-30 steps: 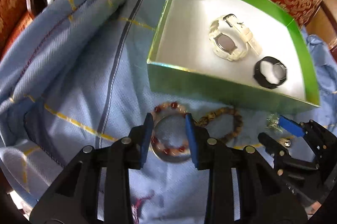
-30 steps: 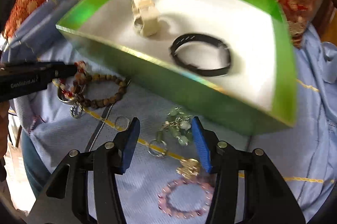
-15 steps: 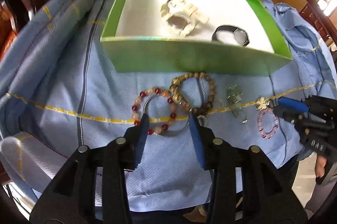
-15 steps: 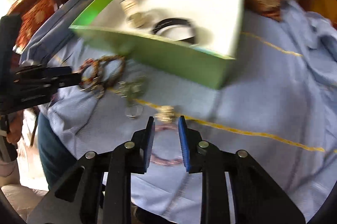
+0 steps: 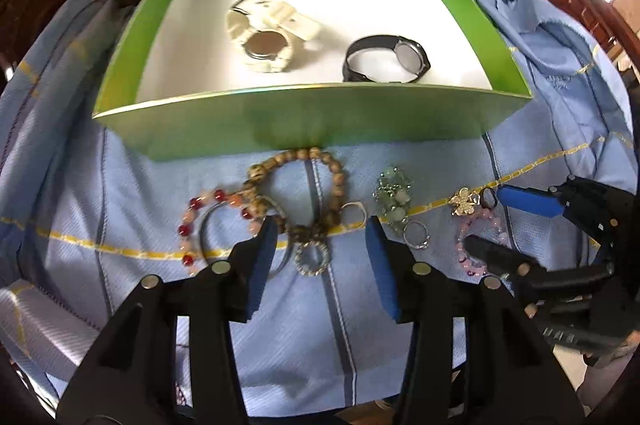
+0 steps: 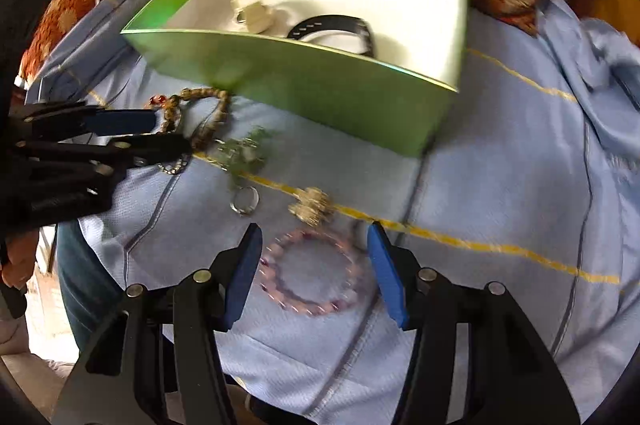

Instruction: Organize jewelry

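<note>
Now, my R gripper [image 6: 314, 261] wide apart, empty, straddling pink bracelet [image 6: 316, 275]; it lies flat on blue cloth [image 6: 500, 185], ring-shaped so no long axis, centred btwn pads. R clearly nearer it. L gripper [image 5: 320, 253] also apart, empty, over small ring [image 5: 312, 258], wood bead bracelet [image 5: 304, 193] just ahead. Box [image 5: 320, 121] beyond both, 2 watches inside. No legible writing on box or jewelry; moulded text on gripper body too blurred.
</note>
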Demonstrator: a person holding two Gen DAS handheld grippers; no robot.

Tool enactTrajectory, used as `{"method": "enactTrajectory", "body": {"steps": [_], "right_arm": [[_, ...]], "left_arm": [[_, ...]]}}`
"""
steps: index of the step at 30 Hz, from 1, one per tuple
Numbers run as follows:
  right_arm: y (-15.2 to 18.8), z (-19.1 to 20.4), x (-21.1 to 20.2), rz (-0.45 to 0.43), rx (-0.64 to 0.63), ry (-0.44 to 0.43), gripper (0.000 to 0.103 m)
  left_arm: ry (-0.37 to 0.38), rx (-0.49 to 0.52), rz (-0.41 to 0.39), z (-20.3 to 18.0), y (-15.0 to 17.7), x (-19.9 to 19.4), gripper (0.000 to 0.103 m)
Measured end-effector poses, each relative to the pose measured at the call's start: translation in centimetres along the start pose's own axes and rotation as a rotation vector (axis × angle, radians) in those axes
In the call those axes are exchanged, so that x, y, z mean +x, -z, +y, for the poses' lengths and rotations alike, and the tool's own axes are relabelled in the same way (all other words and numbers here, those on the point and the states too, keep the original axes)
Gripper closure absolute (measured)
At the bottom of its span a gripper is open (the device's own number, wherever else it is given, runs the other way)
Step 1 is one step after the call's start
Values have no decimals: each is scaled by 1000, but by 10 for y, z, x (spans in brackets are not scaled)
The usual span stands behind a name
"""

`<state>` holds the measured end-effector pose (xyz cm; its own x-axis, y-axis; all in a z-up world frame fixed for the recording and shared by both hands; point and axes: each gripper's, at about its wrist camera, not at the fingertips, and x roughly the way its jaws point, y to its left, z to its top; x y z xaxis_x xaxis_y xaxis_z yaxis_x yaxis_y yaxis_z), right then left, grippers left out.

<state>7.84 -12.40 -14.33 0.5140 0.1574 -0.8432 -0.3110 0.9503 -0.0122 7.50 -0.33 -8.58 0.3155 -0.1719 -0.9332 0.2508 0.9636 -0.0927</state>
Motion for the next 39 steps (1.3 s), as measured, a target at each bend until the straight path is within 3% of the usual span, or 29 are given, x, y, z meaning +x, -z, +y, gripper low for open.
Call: {"method": "enactTrajectory", "body": {"steps": [2,6,11,19,26,30,35,39], "right_arm": [[-1,5,4,14,-17,42,48],[8,10,4,42,-25,15,48],[26,-3,5,66,21,3,48],[36,-7,1,53,32,4,48],[40,-11,-7,45,42,-18,48],[40,-12,-5,43,59,-20,48],[48,-25,-17,33,85,-3,48],[55,-40,-24,30,112,0,48]], "left_arm": [[-32,0,16,1,-1,8,52],[-30,-20,54,6,3,22,50],[35,-55,47,21,12,20,50],[46,-160,23,57,30,1,48],[6,-196,-19,74,21,-10,45],[-7,-225,-18,84,13,-4,50],[-69,-281,6,98,-3,6,68],[-80,-301,16,106,-3,2,69]]}}
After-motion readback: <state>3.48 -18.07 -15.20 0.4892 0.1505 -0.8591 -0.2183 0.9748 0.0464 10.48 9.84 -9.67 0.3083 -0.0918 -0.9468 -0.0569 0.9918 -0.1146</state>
